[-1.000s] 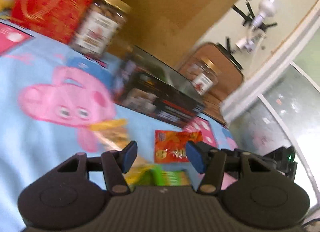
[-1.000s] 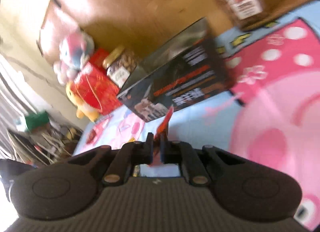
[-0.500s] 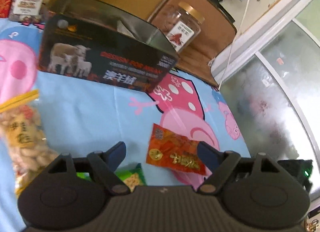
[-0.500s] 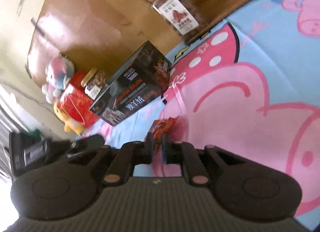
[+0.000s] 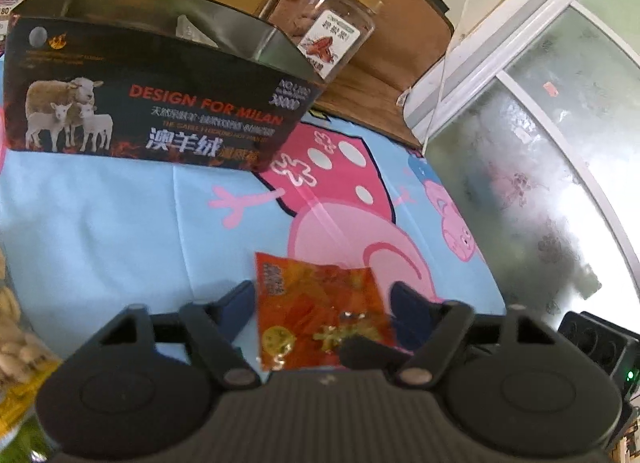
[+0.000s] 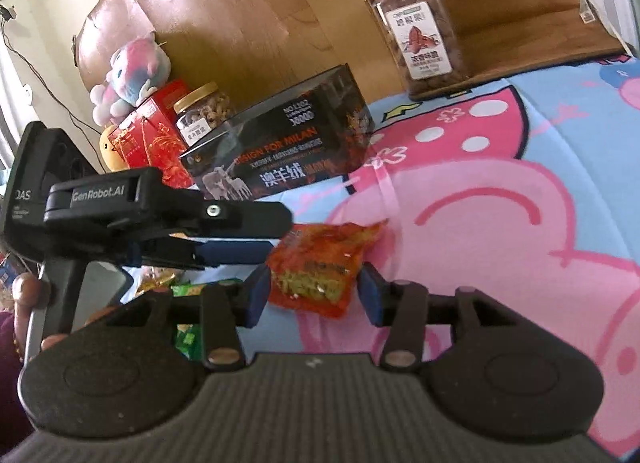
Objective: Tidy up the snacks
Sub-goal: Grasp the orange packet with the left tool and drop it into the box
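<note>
Left tool point(image 5: 322, 305), seen from its own wrist, straddles the red packet point(image 5: 320, 313), jaws half-wide and closing, pads not yet touching. The packet sits at 6 o'clock on the pig-print sheet point(image 5: 120, 231); the open black box point(image 5: 152, 103) stands at 11.

Right view: right tool point(image 6: 312, 295) is opening, the packet point(image 6: 320, 267) loose between its pads, the left tool point(image 6: 168, 223) reaching in from 9. Best to let the left pads bite before the right draws clear, then carry the packet to the box point(image 6: 280, 147).

Setting: home bedroom. Evidence: cartoon-pig bedsheet point(image 6: 520, 151) over a bed; wooden headboard point(image 6: 240, 15); plush toy point(image 6: 132, 71); 2 gold-lidded snack jars point(image 6: 420, 27); frosted sliding glass door point(image 5: 540, 167).
</note>
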`<state>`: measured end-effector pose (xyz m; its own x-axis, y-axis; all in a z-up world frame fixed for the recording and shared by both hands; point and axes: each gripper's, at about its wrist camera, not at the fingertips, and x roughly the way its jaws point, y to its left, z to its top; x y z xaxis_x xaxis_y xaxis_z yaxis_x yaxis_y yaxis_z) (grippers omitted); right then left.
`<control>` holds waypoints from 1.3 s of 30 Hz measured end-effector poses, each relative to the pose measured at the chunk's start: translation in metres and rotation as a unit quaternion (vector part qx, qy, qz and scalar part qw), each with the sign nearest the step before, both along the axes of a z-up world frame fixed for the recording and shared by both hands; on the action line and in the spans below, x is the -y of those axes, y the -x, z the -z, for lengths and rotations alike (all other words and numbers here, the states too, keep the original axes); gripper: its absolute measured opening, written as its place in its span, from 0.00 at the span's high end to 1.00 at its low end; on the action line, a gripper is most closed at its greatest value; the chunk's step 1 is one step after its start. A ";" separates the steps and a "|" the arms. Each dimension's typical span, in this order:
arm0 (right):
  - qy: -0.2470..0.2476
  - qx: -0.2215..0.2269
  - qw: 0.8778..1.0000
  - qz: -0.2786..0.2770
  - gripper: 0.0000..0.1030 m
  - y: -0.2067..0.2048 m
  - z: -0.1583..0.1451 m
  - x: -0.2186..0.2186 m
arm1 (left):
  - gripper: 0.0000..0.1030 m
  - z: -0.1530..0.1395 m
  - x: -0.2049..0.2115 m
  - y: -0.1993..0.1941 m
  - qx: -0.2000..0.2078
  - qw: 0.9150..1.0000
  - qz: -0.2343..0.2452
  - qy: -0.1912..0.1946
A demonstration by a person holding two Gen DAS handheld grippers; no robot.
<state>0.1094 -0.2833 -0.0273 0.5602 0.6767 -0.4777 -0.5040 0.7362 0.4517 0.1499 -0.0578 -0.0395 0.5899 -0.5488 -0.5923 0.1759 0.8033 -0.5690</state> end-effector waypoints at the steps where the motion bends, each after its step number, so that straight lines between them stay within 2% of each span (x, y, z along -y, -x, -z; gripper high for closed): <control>1: 0.008 0.008 1.000 0.002 0.50 0.001 0.000 -0.004 | 0.51 0.000 0.001 0.001 -0.003 1.000 -0.001 -0.001; 2: 0.014 0.016 1.000 0.003 0.50 0.002 0.000 -0.006 | 0.54 0.001 -0.001 0.001 -0.009 1.000 -0.002 0.006; 3: 0.018 0.020 1.000 0.008 0.56 0.004 0.000 -0.005 | 0.65 0.001 -0.003 0.002 -0.010 1.000 -0.006 0.015; 4: 0.024 0.023 0.999 0.017 0.70 0.004 0.001 -0.003 | 0.85 0.000 -0.006 0.004 -0.008 1.000 -0.002 0.025; 5: 0.023 0.021 0.999 0.023 0.71 0.003 0.002 -0.001 | 0.88 0.000 -0.008 0.005 -0.013 0.999 0.005 0.037; 6: 0.000 0.007 1.000 0.017 0.80 0.000 0.002 0.005 | 0.91 -0.001 -0.009 0.006 -0.014 0.999 0.011 0.051; 7: -0.025 -0.005 1.000 0.012 0.81 -0.002 0.002 0.009 | 0.91 -0.004 -0.009 0.008 -0.012 0.998 0.017 0.062; 10: -0.042 -0.003 0.999 0.007 0.83 -0.007 -0.008 0.005 | 0.91 -0.026 -0.011 0.018 0.029 0.999 0.010 0.040; 13: -0.075 0.005 0.997 -0.011 0.84 -0.015 -0.026 -0.005 | 0.88 -0.049 -0.031 0.025 0.058 0.997 -0.007 0.049; 14: -0.094 0.005 0.995 -0.020 0.84 -0.022 -0.032 -0.007 | 0.85 -0.058 -0.041 0.029 0.070 0.996 -0.021 0.048; 15: -0.109 0.004 0.994 -0.026 0.84 -0.028 -0.038 -0.010 | 0.69 -0.065 -0.050 0.032 0.084 0.995 -0.039 0.042; 16: -0.122 0.006 0.992 -0.029 0.84 -0.035 -0.045 -0.013 | 0.43 -0.073 -0.061 0.036 0.099 0.993 -0.063 0.032; 17: -0.135 0.009 0.990 -0.032 0.84 -0.043 -0.052 -0.016 | 0.30 -0.079 -0.069 0.038 0.112 0.990 -0.084 0.024; 18: -0.151 0.007 0.988 -0.040 0.84 -0.051 -0.057 -0.020 | 0.10 -0.083 -0.078 0.038 0.124 0.987 -0.098 0.019; 19: -0.172 -0.001 0.984 -0.053 0.84 -0.061 -0.061 -0.024 | 0.07 -0.085 -0.083 0.036 0.128 0.987 -0.098 0.018; 20: -0.189 -0.014 0.979 -0.068 0.84 -0.068 -0.063 -0.029 | 0.09 -0.086 -0.087 0.031 0.127 0.987 -0.093 0.019; 21: -0.209 -0.029 0.974 -0.083 0.84 -0.077 -0.064 -0.036 | 0.20 -0.087 -0.089 0.026 0.126 0.988 -0.087 0.019; 22: -0.222 -0.043 0.970 -0.093 0.84 -0.085 -0.063 -0.043 | 0.41 -0.087 -0.091 0.019 0.125 0.989 -0.078 0.019; 23: -0.226 -0.049 0.968 -0.099 0.85 -0.094 -0.064 -0.053 | 0.47 -0.088 -0.093 0.012 0.125 0.989 -0.072 0.021; 24: -0.215 -0.043 0.971 -0.092 0.85 -0.098 -0.066 -0.060 | 0.60 -0.089 -0.096 0.002 0.117 0.989 -0.089 0.007; 27: -0.195 -0.029 0.977 -0.076 0.83 -0.124 -0.070 -0.081 | 0.65 -0.090 -0.108 -0.029 0.112 0.987 -0.114 -0.002; 29: -0.164 -0.027 0.984 -0.060 0.77 -0.143 -0.067 -0.097 | 0.62 -0.088 -0.108 -0.051 0.102 0.984 -0.137 -0.047; 30: -0.118 -0.012 0.992 -0.050 0.62 -0.150 -0.064 -0.107 | 0.58 -0.086 -0.109 -0.059 0.089 0.981 -0.156 -0.072; 31: -0.055 0.007 0.998 -0.019 0.53 -0.151 -0.061 -0.116 | 0.57 -0.084 -0.113 -0.060 0.082 0.979 -0.167 -0.080; 32: -0.018 0.023 0.999 0.013 0.53 -0.149 -0.059 -0.117 | 0.57 -0.084 -0.118 -0.055 0.086 0.979 -0.171 -0.077; 34: -0.025 0.059 0.997 0.031 0.53 -0.135 -0.057 -0.100 | 0.50 -0.084 -0.124 -0.038 0.107 0.977 -0.176 -0.060; 39: -0.059 0.081 0.993 0.055 0.53 -0.087 -0.050 -0.061 | 0.50 -0.080 -0.124 0.011 0.132 0.975 -0.173 -0.036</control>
<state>0.1960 -0.2221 0.0226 0.6969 0.6535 -0.2956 -0.4971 0.7372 0.4577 0.1394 0.0660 0.0401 0.8698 -0.2519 -0.4243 0.0197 0.8769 -0.4802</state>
